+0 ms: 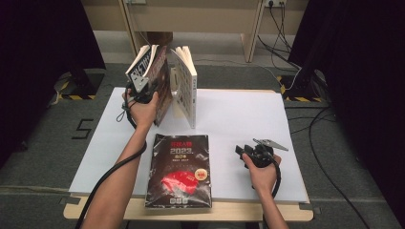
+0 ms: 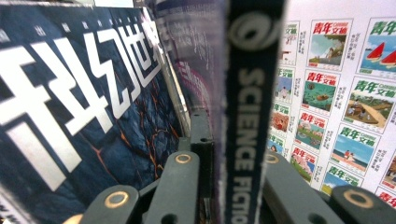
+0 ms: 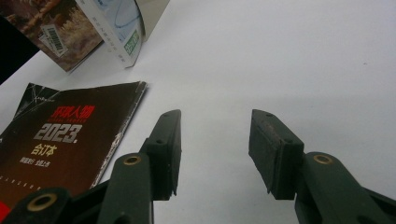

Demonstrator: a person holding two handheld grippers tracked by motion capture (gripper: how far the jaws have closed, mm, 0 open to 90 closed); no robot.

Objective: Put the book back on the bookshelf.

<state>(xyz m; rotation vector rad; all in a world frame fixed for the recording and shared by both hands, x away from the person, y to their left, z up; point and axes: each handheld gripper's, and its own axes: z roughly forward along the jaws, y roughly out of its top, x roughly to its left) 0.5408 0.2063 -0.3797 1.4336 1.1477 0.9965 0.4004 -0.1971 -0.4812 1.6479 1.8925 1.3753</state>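
A white sheet covers the surface (image 1: pixel 239 119), which stands on grey carpet with dark curtains at either side. At about eleven o'clock on it stands the dark science-fiction magazine with large white characters on its cover (image 1: pixel 155 76), upright and tilted, and my left gripper (image 1: pixel 139 93) has its jaws pressed together on the lower edge; in the left gripper view the blue spine reading "SCIENCE FICTION" (image 2: pixel 250 116) runs straight up between them. Just beside it at twelve o'clock stands the white magazine with rows of small cover pictures (image 1: pixel 186 86), upright and fanned slightly open, the two leaning close without my being able to tell whether they touch. Nearer me, at six o'clock, the black "2023" volume with a red shape on its cover (image 1: pixel 180 171) lies flat, untouched. My right gripper (image 1: pixel 249 151) rests at four o'clock, jaws spread over bare white sheet, pinching nothing. I judge two of three are stood up; the flat volume is still to be raised.
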